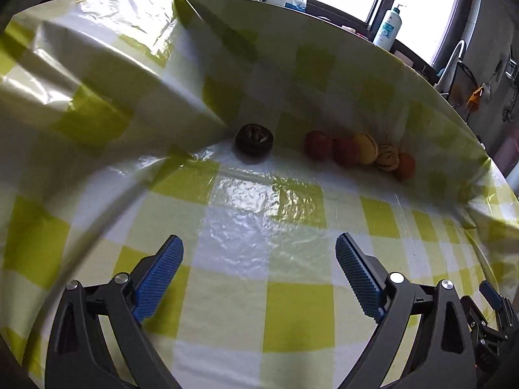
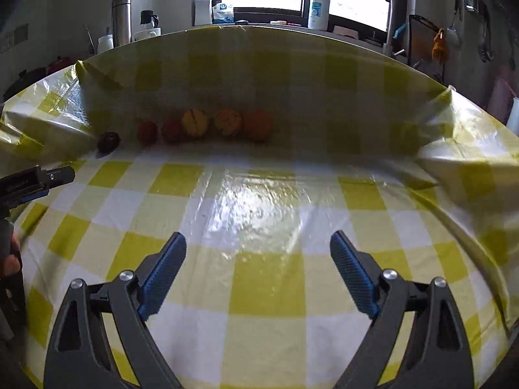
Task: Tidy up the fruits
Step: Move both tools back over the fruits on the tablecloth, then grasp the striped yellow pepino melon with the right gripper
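along the back wall of the checked cloth (image 2: pixel 266 291), where floor meets raised side: a row of fruits. from the right wrist view, left to right: dark fruit (image 2: pixel 108 141) alone near the left corner, then a gap, then two red fruits (image 2: pixel 147 132) side by side, touching or nearly so, then two yellow striped fruits (image 2: pixel 195 123), then an orange fruit (image 2: pixel 258 124) at the right end. all resting on the cloth floor against the back wall, none lifted.

from the left wrist view, same row seen at an angle: dark fruit (image 1: pixel 254 139) set apart on the left, the five coloured ones bunched together to its right, orange fruit (image 1: pixel 405 165) last.

left gripper (image 1: pixel 259 253) spread wide, blue ribbed pads (image 1: pixel 160 277) well apart, holding nothing, hovering over bare cloth (image 1: pixel 227 291), well short of the row. right gripper (image 2: pixel 258 249) likewise spread wide, blue pads (image 2: pixel 353 272) well apart, nothing between them, over bare cloth, well short of the fruits. part of the left gripper (image 2: pixel 35 180) also visible at the left edge of the right wrist view, with a bit of a hand (image 2: pixel 9 261) below it.

behind the cloth wall: window sill with a white pump bottle (image 2: pixel 319 8), a spray bottle (image 2: pixel 202 3) and a steel flask (image 2: pixel 121 19).
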Demonstrator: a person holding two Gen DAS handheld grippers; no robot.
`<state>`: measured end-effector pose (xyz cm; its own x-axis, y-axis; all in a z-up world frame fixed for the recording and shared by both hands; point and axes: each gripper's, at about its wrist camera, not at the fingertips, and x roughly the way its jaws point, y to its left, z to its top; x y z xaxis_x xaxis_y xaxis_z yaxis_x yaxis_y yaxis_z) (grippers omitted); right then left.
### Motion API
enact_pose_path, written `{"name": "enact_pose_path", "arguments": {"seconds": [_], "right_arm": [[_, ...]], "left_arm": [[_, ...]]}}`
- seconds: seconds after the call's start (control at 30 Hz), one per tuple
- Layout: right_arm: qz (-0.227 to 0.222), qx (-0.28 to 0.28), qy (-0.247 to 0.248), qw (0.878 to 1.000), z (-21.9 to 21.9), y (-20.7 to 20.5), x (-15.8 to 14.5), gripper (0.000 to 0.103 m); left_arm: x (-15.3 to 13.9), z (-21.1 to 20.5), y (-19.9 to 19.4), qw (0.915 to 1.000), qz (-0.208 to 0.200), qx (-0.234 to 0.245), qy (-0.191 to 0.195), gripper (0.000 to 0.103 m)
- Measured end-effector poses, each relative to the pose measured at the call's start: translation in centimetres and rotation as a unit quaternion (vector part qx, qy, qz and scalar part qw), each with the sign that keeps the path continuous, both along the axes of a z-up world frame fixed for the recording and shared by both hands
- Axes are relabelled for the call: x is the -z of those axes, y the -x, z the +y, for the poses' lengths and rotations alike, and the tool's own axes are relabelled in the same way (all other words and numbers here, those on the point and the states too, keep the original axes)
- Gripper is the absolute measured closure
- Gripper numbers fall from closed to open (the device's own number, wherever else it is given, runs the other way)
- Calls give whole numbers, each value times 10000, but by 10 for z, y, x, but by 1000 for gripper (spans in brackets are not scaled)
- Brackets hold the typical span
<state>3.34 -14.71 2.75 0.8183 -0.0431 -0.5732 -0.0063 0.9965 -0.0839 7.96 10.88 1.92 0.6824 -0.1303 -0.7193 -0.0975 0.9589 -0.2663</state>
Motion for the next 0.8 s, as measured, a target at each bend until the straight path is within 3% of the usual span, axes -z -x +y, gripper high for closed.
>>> {"name": "enact_pose_path", "arguments": {"seconds": [0.13,0.23,0.33,0.63,0.8], "right_arm": [[25,-188,-11,9998,11,-45,-2,13],[65,-381,9,9993,26,-73,-3,13],[-123,-451,212,9987,42,-94,-9,13],[20,-597,1302,9897,64,-176,-20,27],[454,-896,1999,9747,65,-214,-14,34]], "left_arm": [[13,4,-9,9993,31,67,363,12],[13,14,-5,9974,-202,104,687,12],[16,19,-6,9955,-183,97,930,12],[17,13,-2,9957,-317,62,867,12],[20,13,-3,9953,-275,38,928,12]]}}
